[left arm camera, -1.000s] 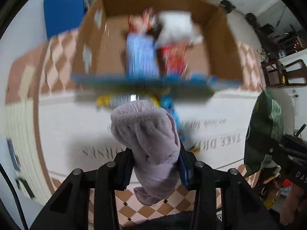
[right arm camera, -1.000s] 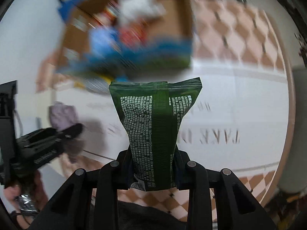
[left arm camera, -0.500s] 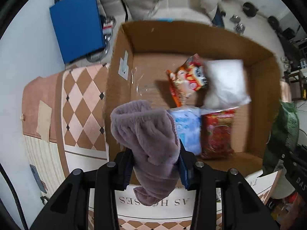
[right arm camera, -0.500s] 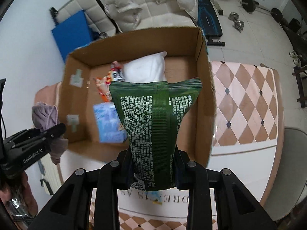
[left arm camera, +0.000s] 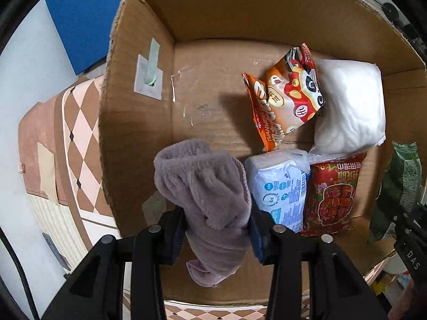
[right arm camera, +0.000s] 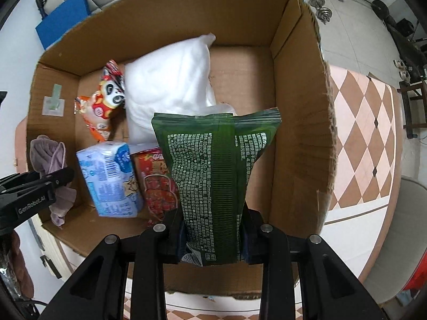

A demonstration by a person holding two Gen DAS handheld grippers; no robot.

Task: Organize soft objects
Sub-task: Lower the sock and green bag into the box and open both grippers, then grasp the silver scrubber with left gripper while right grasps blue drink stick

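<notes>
Both grippers have come over the cardboard box (right arm camera: 299, 122) since the earlier frame. My right gripper (right arm camera: 212, 236) clamps the green pouch (right arm camera: 216, 170); left gripper (left arm camera: 216, 233), jaws beginning to open, suspends the purple cloth (left arm camera: 205, 194) above bare floor. Release follows.

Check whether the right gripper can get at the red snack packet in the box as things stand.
Probably not yet: the right gripper is shut on the green snack bag, which hangs right over the red snack packet in the cardboard box. It must drop the bag first.
</notes>
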